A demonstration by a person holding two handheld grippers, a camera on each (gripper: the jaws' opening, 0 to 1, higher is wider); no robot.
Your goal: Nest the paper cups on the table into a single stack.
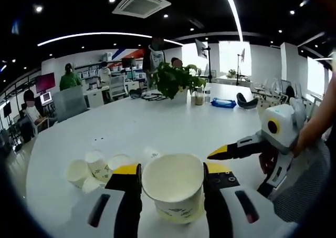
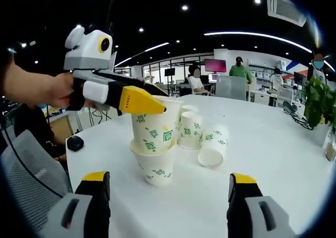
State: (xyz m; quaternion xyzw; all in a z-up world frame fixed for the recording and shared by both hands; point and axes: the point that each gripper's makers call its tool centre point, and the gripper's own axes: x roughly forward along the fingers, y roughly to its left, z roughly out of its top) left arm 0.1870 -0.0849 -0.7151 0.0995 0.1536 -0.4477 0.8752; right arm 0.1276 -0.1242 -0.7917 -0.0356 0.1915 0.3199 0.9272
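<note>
Left gripper pinches a white paper cup with green print between its two jaws, one on each side of the cup wall; seen in the left gripper view, the cup's open mouth faces up toward the camera. In the right gripper view the same gripper comes in from the left, held by a person's hand, its yellow-tipped jaws around the held cup, which sits partly nested in a lower cup standing on the white table. Just behind this pair stands another upright cup, with a further rim behind it, and a cup lying on its side, mouth toward the camera. In the left gripper view a loose cluster of cups sits on the table left of the held one. Right gripper has its jaws spread wide, holding nothing, hovering near the stack; in the left gripper view it enters from the right, its yellow tips close to the held cup. A potted plant stands farther back on the table.
</note>
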